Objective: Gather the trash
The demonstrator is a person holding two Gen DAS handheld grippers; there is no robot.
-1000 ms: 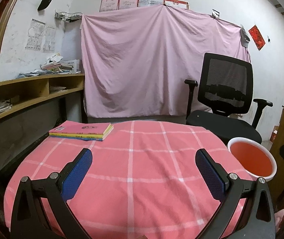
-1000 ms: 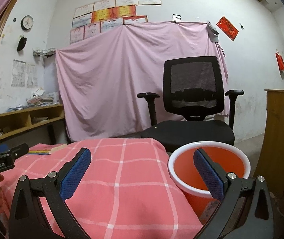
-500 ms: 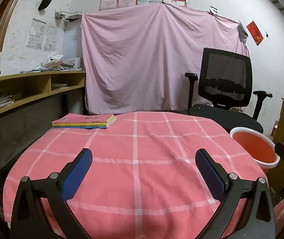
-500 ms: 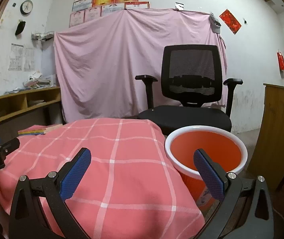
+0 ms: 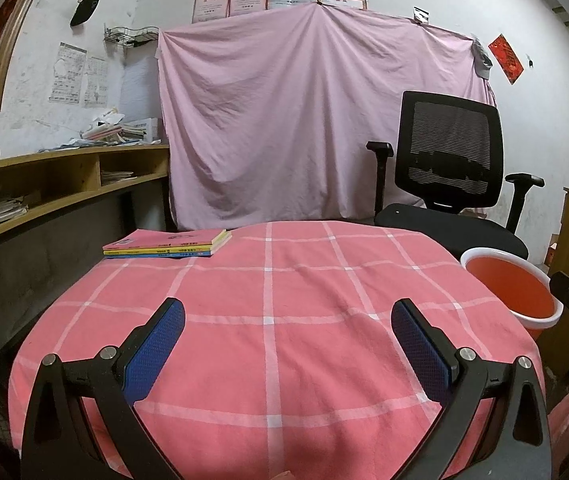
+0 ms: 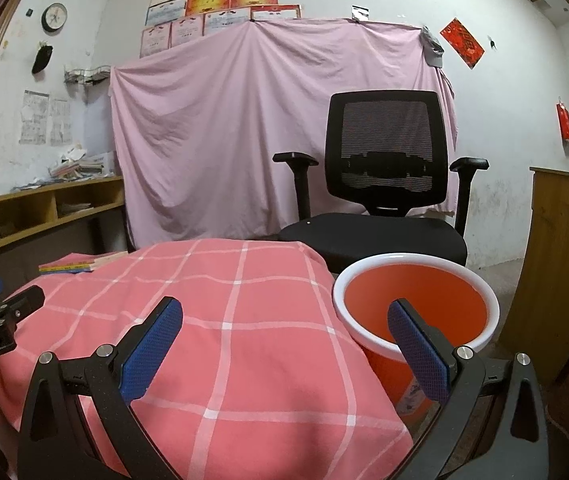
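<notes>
Bucket (image 6: 416, 304) interior clearest in right view; left tool (image 5: 288, 320), right tool (image 6: 284, 320) wide, empty.

My left hand-held gripper (image 5: 288, 344) and right hand-held gripper (image 6: 284, 342) are showing black frames, blue textured pads (image 5: 152, 354), silver screws and white "GenRobot.AI" lettering.

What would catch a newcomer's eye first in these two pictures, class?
Most likely the pink checked cloth covering the table in the foreground, with a small stack of books at its far left. Next, the orange bin with a white rim beside the table's right edge, and the black chair in front of a pale pink sheet on the back wall.
</notes>
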